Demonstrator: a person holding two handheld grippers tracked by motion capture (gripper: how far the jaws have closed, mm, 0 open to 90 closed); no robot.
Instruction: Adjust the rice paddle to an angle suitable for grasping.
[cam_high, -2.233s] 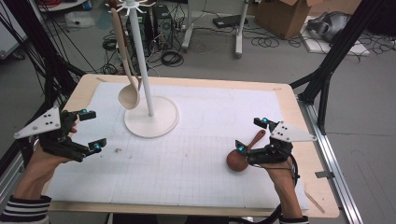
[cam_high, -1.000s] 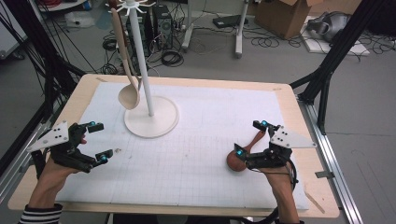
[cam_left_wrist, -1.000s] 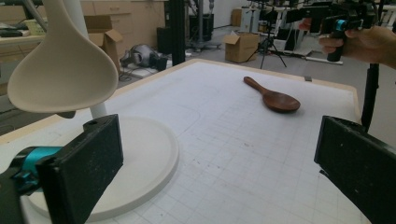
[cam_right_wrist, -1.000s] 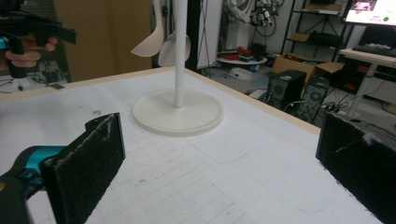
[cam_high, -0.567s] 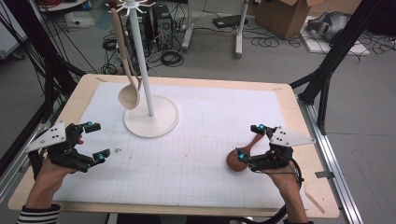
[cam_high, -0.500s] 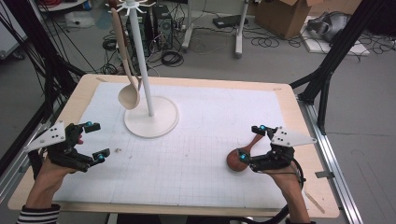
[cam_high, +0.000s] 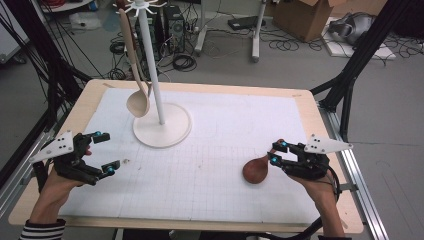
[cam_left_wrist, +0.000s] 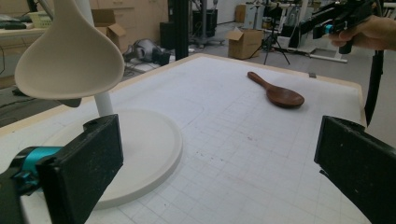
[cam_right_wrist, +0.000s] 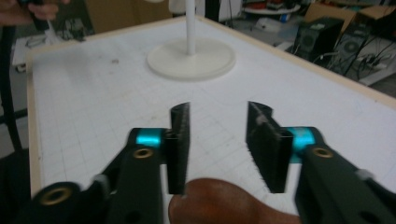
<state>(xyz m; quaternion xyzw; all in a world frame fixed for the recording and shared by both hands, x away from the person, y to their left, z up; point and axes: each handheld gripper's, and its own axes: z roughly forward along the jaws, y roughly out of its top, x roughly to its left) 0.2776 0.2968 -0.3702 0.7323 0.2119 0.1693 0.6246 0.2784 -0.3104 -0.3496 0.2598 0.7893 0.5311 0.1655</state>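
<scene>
The brown spoon (cam_high: 261, 166) lies near the table's right edge, handle toward the right gripper (cam_high: 278, 152), whose jaws have just been closing around the handle, not yet pinching. The left gripper (cam_high: 106, 152), open, sits well apart.

High cam overhead, claw cams low, sharing stand (cam_high: 161, 131)

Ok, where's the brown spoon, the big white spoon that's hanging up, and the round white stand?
brown spoon (cam_left_wrist: 284, 97), left gripper view, on its bowl.
white spoon (cam_high: 138, 103), high view, on its hanging bowl.
white stand (cam_high: 172, 131), high view, on a bare part of its round base.
</scene>
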